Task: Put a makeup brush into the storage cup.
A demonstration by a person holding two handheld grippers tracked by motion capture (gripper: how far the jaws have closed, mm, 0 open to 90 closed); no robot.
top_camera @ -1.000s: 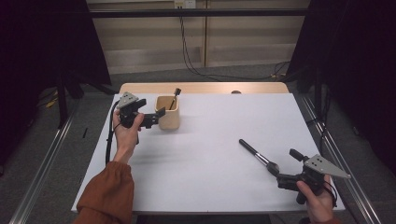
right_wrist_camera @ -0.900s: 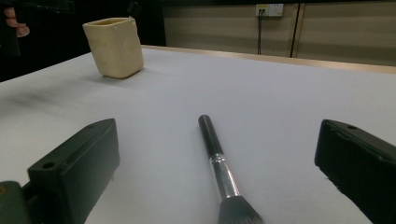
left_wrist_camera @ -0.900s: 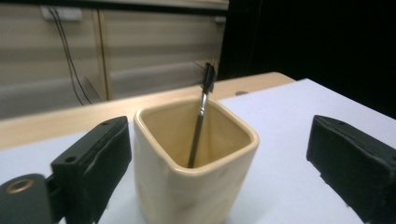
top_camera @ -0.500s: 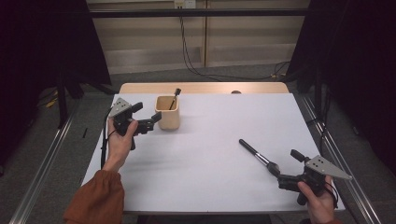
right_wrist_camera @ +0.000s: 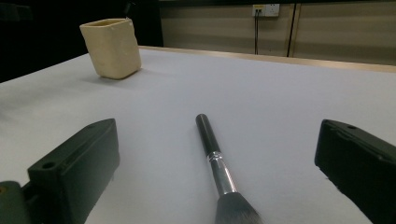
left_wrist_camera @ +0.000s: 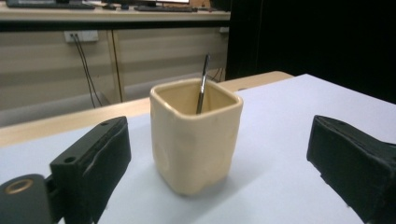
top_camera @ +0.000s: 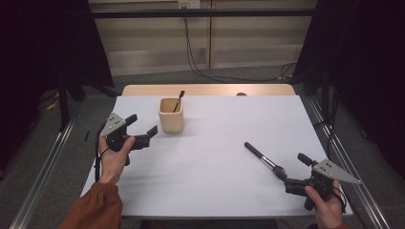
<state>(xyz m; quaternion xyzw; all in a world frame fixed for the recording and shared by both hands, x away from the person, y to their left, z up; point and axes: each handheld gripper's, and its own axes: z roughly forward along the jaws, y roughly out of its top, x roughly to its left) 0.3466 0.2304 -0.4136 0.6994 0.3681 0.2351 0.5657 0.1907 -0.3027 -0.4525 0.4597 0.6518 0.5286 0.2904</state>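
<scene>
The left gripper [top_camera: 142,130] is being held with jaws spread, empty, just left of the cream cup [top_camera: 171,115], in which a thin dark stick [top_camera: 178,101] is leaning. The makeup brush [top_camera: 262,159] is lying flat on the white table [top_camera: 229,129], framed by the right gripper [top_camera: 292,168], jaws wide apart.

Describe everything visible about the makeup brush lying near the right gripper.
The makeup brush lies flat on the white table, apart from the cream cup. It has a slim black handle, a shiny silver ferrule and a dark grey bristle head. In the right gripper view its handle points away towards the far edge, the bristles nearest the camera, between the open jaws of the right gripper. Neither jaw is seen touching it. In the high view it lies diagonally at the table's near right.
</scene>
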